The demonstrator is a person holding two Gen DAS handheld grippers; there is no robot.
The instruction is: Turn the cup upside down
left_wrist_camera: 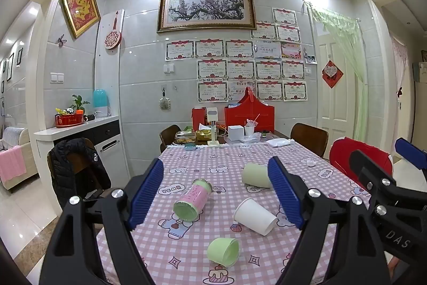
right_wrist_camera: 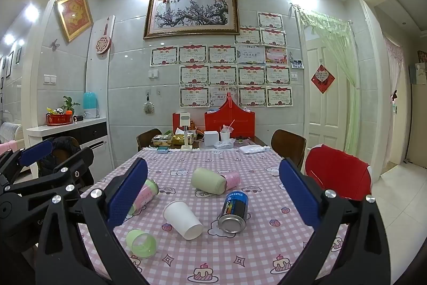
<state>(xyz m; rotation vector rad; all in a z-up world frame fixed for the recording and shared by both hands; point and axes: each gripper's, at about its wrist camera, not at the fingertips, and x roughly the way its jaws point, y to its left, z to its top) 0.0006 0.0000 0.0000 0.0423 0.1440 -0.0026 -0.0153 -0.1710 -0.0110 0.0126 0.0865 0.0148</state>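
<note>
Several cups lie on their sides on the pink checked tablecloth [left_wrist_camera: 186, 253]. A white paper cup [left_wrist_camera: 254, 216] [right_wrist_camera: 183, 219] lies in the middle. A small green cup [left_wrist_camera: 224, 250] [right_wrist_camera: 141, 243] lies nearest me. A pink and green cup [left_wrist_camera: 192, 199] [right_wrist_camera: 144, 195] lies to the left. A pale green cup [left_wrist_camera: 254, 175] [right_wrist_camera: 208, 180] lies farther back, with a pink cup [right_wrist_camera: 231, 179] behind it. My left gripper [left_wrist_camera: 216, 194] is open and empty above the table's near end. My right gripper [right_wrist_camera: 213, 194] is open and empty too.
A dark blue can [right_wrist_camera: 234, 211] lies on its side right of the white cup. Boxes, a red bag [left_wrist_camera: 249, 115] and clutter fill the table's far end. Chairs stand around it, one with a red cover [right_wrist_camera: 337, 175], one with a black jacket [left_wrist_camera: 76, 167].
</note>
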